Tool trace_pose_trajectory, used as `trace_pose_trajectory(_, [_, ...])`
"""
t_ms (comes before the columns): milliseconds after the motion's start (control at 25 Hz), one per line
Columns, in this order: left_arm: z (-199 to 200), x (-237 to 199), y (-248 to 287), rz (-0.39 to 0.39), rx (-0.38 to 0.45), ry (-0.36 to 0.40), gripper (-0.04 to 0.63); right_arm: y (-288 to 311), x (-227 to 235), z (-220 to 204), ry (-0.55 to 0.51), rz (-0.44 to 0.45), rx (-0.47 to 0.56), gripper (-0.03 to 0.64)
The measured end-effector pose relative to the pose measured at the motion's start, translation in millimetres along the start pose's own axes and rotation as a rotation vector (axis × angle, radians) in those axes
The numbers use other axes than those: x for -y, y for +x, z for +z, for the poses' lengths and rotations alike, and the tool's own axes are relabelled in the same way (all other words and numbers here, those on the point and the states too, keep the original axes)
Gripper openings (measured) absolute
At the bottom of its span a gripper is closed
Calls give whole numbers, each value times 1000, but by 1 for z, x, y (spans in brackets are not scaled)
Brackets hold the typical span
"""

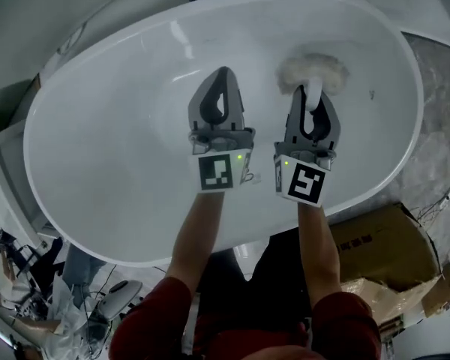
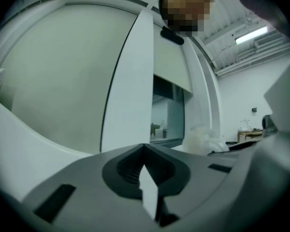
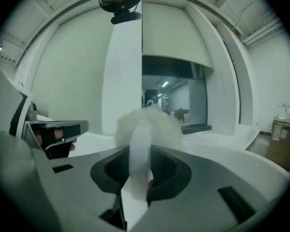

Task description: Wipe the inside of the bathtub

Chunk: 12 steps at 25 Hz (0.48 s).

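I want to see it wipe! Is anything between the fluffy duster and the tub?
Nothing visible. The right gripper holds the duster over bare tub floor; the left gripper is beside it, not in the way.

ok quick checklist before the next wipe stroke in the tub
1. Right gripper shut on the white handle of the fluffy white duster: ok.
2. Duster head pressed to the white oval bathtub's inner surface: cannot tell.
3. Left gripper shut, nothing between its fingers, apart from the duster: ok.
4. Both grippers over the bathtub's inside: ok.
5. Dirt left to wipe: cannot tell.
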State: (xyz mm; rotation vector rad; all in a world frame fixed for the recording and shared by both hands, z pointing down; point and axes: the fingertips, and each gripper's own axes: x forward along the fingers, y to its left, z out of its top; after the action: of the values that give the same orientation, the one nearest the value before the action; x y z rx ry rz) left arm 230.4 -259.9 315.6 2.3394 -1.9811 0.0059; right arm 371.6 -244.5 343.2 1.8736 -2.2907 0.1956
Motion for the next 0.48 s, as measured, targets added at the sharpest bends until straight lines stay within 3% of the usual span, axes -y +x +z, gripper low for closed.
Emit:
trace_pose_trajectory(240, [-19,90,44,-115,-30,38,16,14,86,-24,55,-63,-35,97])
trace_pose_trajectory(480, [-36,114,78,-139,-50,53,16,72,121,-58,72,-74,-72,97])
